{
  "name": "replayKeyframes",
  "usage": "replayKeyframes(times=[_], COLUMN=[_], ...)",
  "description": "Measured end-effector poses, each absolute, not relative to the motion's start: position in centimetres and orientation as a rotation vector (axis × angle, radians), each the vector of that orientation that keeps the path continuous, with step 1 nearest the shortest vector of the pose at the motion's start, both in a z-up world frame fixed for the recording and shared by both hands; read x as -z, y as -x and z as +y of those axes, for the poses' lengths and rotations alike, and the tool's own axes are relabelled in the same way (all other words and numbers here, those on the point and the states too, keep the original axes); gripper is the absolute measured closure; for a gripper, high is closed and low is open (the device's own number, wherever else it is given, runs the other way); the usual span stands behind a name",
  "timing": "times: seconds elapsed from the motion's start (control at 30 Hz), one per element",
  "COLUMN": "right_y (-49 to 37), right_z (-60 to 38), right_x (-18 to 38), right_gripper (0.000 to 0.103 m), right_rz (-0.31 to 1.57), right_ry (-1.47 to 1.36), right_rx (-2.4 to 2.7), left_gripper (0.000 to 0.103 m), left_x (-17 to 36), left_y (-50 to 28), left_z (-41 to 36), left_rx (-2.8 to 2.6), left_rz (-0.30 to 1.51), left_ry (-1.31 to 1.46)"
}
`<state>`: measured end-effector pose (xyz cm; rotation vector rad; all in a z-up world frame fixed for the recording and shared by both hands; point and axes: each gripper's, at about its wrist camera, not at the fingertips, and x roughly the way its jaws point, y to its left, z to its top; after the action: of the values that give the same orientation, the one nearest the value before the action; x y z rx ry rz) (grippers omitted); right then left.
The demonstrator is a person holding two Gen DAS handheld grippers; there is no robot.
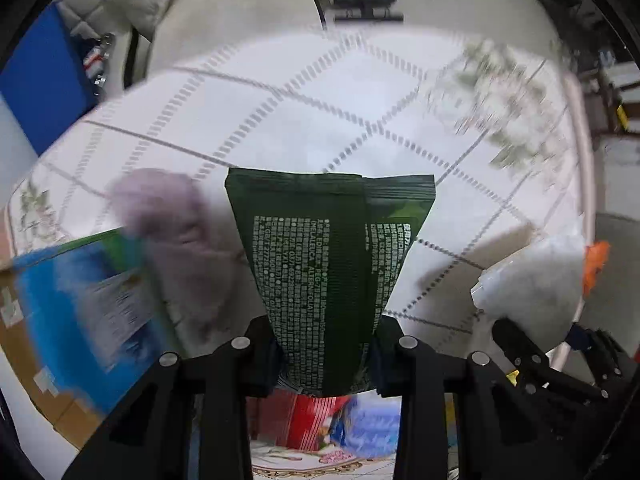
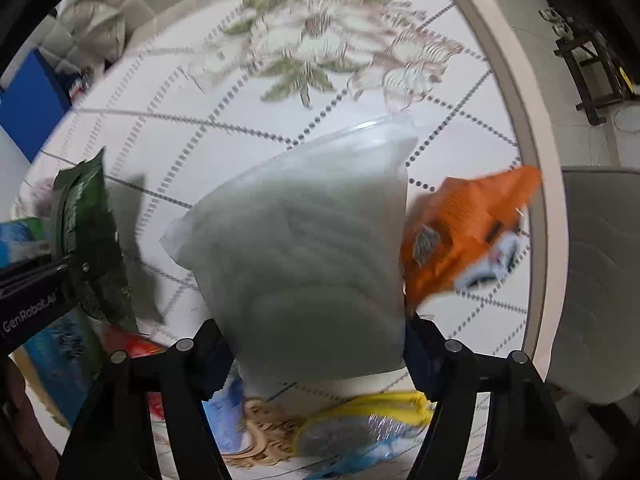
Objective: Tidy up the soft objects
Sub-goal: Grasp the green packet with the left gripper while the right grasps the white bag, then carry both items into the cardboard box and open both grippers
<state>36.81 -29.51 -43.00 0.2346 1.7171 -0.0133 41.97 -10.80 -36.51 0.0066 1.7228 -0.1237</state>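
My left gripper [image 1: 326, 360] is shut on a dark green soft packet [image 1: 328, 264] with white print, held up above the table. It also shows at the left of the right wrist view [image 2: 90, 240]. My right gripper [image 2: 320, 344] is shut on a clear plastic bag of white pads [image 2: 308, 248], also lifted; it shows at the right of the left wrist view [image 1: 536, 280]. A mauve fluffy item [image 1: 172, 232] lies left of the green packet. An orange packet [image 2: 468, 232] lies right of the white bag.
The round table [image 1: 320, 120] has a white cloth with dotted diamonds and a flower print [image 2: 320, 40]. A blue box [image 1: 88, 308] sits at the left on cardboard. Red, blue and yellow packets [image 2: 360, 428] lie near the front edge. A pale chair [image 2: 600, 280] stands right.
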Motion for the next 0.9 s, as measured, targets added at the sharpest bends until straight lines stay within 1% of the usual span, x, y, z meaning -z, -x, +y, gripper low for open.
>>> replayKeyframes(times=[0.07,0.2,0.27,0.37,0.43,0.47,0.6,0.73,0.9], right_y=[-36.4,-34.5,-33.1,-31.6,-31.2,-30.9,-32.1,-33.4,-34.6], right_z=[-28.8,-24.9,-21.3,-16.0,-12.7,-9.9,-2.1,5.0,9.5], right_x=[40.8,34.5,31.1,27.2,25.0,24.8,24.2,27.6,33.1], right_gripper=[0.031,0.031,0.031,0.030,0.030,0.030,0.030,0.030,0.030], right_rz=[1.670,1.571,1.521,1.462,1.456,1.453,1.486,1.534,1.617], right_ry=[-0.280,-0.327,-0.337,-0.370,-0.392,-0.394,-0.381,-0.314,-0.293], right_rx=[-0.038,-0.150,-0.217,-0.320,-0.368,-0.389,-0.422,-0.386,-0.334], left_gripper=[0.072,0.072,0.072,0.072,0.072,0.072,0.072,0.072,0.072], left_x=[33.4,25.2,23.1,22.8,23.4,23.7,27.5,31.8,35.8], left_y=[-41.4,-39.2,-38.0,-37.2,-36.7,-36.4,-36.1,-36.7,-38.1], left_z=[-9.1,-3.0,0.8,6.4,11.4,12.7,19.2,22.6,24.0], left_rx=[0.140,0.153,0.136,0.090,0.036,0.011,-0.041,-0.032,0.022], left_rz=[1.677,1.560,1.532,1.528,1.537,1.544,1.615,1.678,1.743], left_ry=[0.034,0.101,0.116,0.145,0.145,0.147,0.196,0.269,0.296])
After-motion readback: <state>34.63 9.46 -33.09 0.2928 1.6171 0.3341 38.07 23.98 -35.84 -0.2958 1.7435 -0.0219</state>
